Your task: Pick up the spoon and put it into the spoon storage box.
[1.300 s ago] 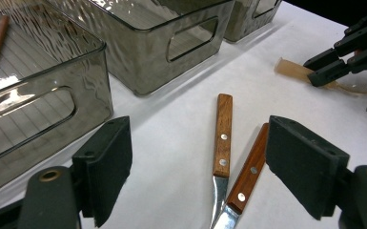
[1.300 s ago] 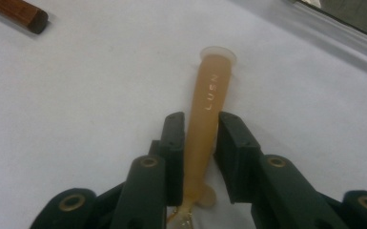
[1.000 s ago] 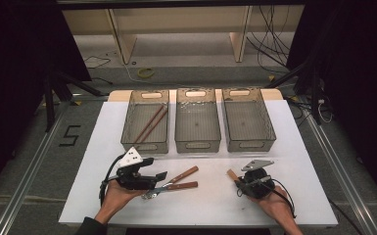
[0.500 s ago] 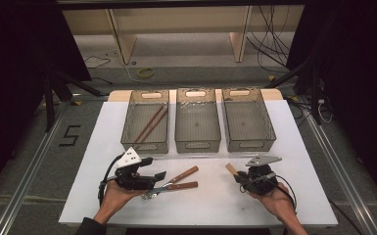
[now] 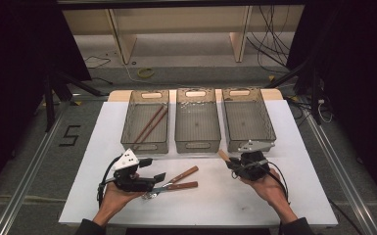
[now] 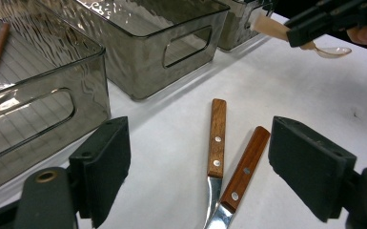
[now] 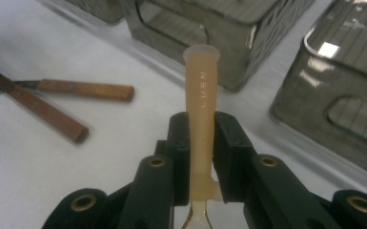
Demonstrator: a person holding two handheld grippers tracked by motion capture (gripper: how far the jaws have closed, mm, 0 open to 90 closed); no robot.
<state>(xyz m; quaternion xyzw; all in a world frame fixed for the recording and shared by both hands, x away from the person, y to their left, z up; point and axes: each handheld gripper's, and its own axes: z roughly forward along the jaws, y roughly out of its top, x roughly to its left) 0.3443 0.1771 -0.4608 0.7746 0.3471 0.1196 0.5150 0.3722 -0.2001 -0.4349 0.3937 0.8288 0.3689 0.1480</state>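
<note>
Right gripper view: we see the right gripper (image 7: 201,143) clamped on a beige plastic spoon (image 7: 201,109), held above the white table (image 7: 52,181). The left gripper (image 6: 200,171) stands wide over two wooden-handled knives (image 6: 217,138).

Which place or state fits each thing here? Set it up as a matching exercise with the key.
Things:
1. spoon
2. chopsticks
3. wooden-handled utensils
4. left claw

Places or states:
A. lying in the left bin
B. open, holding nothing
C. clamped in the right claw
D. lying on the white table

Pairs: 1-C, 2-A, 3-D, 4-B
</note>
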